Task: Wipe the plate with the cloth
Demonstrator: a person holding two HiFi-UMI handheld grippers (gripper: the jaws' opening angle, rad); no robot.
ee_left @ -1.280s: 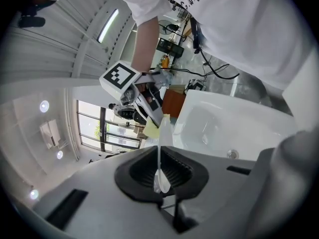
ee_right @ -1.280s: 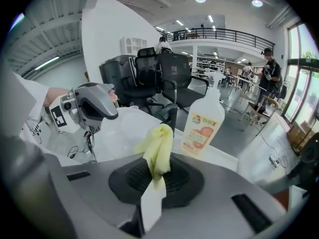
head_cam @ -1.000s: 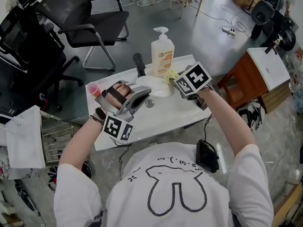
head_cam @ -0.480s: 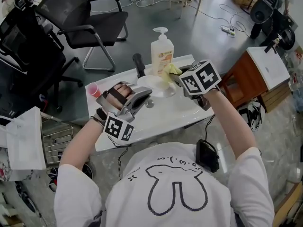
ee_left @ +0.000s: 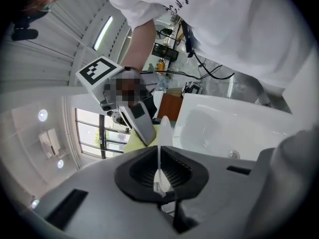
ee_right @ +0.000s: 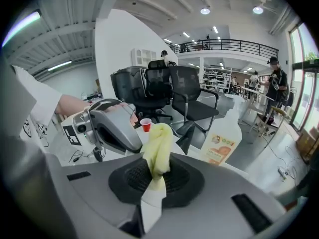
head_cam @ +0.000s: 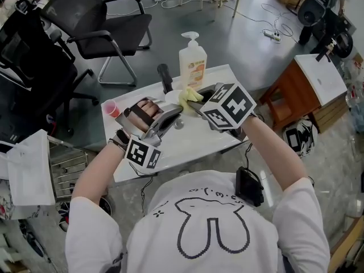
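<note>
The plate [ee_left: 163, 131] was held upright, edge-on, above the white table [head_cam: 199, 144]. Its rim was clamped between the jaws of the left tongs [ee_left: 160, 176], which were closed on it almost completely. In the head view the plate was mostly covered, and only a small white part of it was seen just beside the black faucet [head_cam: 165, 77].

The yellow cloth [ee_right: 158, 151] was gripped in the right tongs [ee_right: 157, 180], whose jaws were pressed together on it. The cloth was bunched and stuck out upward from between the jaws. A white piece was seen under the cloth in the right gripper view, but it could not be told whether this was the plate. In the head view the cloth was found between the tips of the two tongs, touching the plate on its right side.

A soap bottle [head_cam: 192, 61] with a pump was placed at the far edge of the table, behind the cloth. A small red cup [head_cam: 111, 107] was placed at the left corner of the table, well apart from the plate. A black office chair [head_cam: 96, 24] was seen on the floor beyond the table.
</note>
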